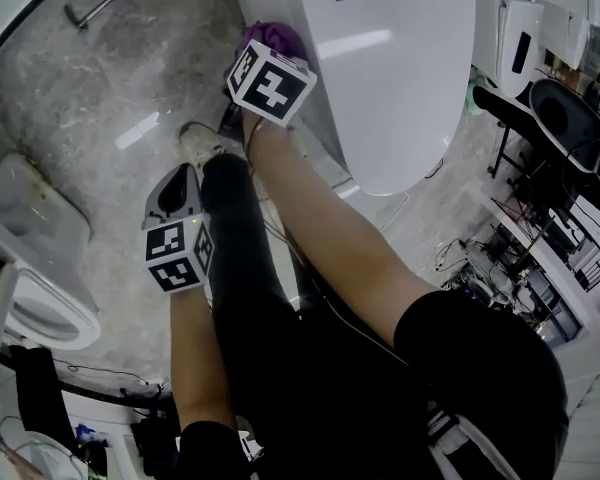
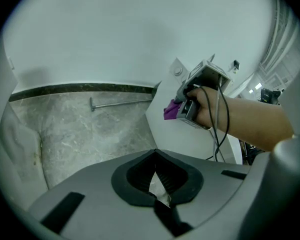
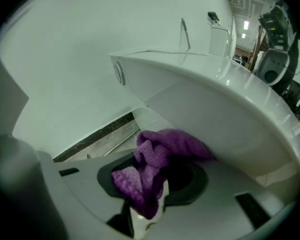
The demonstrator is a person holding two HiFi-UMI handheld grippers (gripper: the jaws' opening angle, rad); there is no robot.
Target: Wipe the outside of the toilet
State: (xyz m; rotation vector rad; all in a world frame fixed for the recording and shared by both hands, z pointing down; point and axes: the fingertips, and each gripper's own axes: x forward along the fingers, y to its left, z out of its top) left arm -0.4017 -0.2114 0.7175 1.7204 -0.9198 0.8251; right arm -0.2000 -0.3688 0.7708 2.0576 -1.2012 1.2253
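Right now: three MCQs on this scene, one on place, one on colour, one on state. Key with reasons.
1. Where is the cloth that the right tongs hold?
A. flat on the floor
B. against the toilet's outer side
C. on top of the closed lid

2. What colour is the cloth?
A. green
B. white
C. purple

3. What state are the left tongs in?
A. shut, with nothing between them
B. shut on the cloth
C. spread wide round a brush

Key:
1 B: the right gripper view shows the cloth bunched against the toilet's white side.
2 C: it reads purple in all three views.
3 A: the left gripper view shows the pads meeting with nothing gripped.
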